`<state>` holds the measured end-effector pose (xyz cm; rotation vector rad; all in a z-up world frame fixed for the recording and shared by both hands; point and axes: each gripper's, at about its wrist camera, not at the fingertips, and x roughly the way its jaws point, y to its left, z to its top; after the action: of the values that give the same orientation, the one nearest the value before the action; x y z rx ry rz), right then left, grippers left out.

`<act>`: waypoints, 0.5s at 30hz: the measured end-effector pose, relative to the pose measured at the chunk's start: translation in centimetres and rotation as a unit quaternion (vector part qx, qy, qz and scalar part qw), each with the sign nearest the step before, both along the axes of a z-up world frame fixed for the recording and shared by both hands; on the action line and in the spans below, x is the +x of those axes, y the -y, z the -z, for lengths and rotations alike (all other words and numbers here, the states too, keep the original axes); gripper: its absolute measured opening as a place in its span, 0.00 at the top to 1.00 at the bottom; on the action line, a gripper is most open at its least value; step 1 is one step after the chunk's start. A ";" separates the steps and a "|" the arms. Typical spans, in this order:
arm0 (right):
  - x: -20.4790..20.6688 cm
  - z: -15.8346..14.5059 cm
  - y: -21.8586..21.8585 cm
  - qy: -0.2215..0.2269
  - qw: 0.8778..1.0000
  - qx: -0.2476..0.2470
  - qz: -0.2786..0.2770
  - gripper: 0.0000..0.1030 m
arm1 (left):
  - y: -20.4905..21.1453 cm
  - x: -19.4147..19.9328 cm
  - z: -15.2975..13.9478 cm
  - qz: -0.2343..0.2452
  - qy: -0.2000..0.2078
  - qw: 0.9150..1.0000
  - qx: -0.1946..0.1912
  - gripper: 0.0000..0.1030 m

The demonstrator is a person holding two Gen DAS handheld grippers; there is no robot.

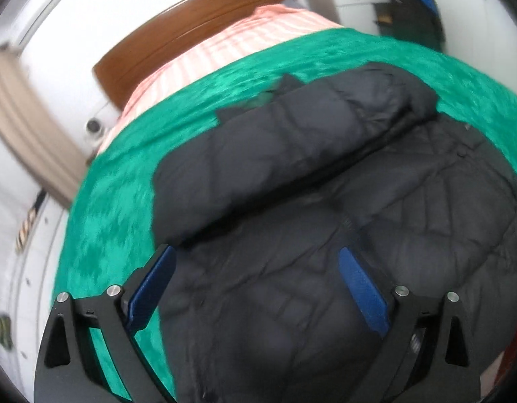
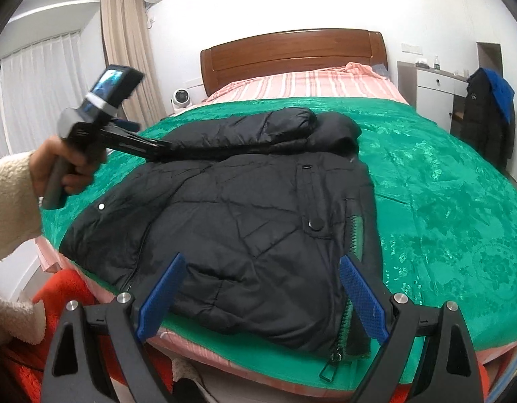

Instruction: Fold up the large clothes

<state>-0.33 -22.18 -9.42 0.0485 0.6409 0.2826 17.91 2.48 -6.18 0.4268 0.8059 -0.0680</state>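
A black quilted puffer jacket lies flat on the green blanket, front up, with its green-edged zipper toward the near edge. One sleeve is folded across its top. My right gripper hovers open over the jacket's hem, nothing between its blue pads. A hand in a cream fleece sleeve holds my left gripper, whose fingers reach the folded sleeve's left end. In the left wrist view that gripper stands wide open just above the jacket, its pads apart from the fabric.
The bed has a wooden headboard and a pink striped sheet. A small white fan and curtains stand at the left. A white dresser and a hanging dark coat are at the right. Red fabric lies below the bed's near corner.
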 end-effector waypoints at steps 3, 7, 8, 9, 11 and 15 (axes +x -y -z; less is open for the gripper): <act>0.0 0.0 -0.2 0.002 1.000 -0.004 -0.002 0.11 | -2.4 -1.6 0.2 -0.024 -0.007 0.999 -0.026 0.05; 0.2 0.3 -0.3 -0.004 1.000 -0.005 -0.002 0.11 | -3.8 -3.6 0.7 -0.047 -0.016 0.997 -0.055 0.05; 0.2 0.4 -0.3 -0.006 1.000 -0.006 -0.001 0.11 | -4.0 -4.0 0.9 -0.051 -0.017 0.997 -0.061 0.05; 0.3 0.4 -0.3 -0.006 1.000 -0.007 -0.002 0.11 | -4.0 -4.3 1.0 -0.054 -0.019 0.996 -0.067 0.05; 0.3 0.4 -0.4 -0.008 1.000 -0.009 -0.003 0.11 | -4.0 -4.8 1.4 -0.055 -0.023 0.996 -0.071 0.05; 0.3 0.5 -0.7 -0.008 1.000 -0.014 -0.006 0.11 | -4.2 -5.6 1.6 -0.060 -0.025 0.995 -0.073 0.05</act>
<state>-0.06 -21.53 -9.88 0.0207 0.6600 0.2849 12.31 6.64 -7.78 0.2386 0.8673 -0.0261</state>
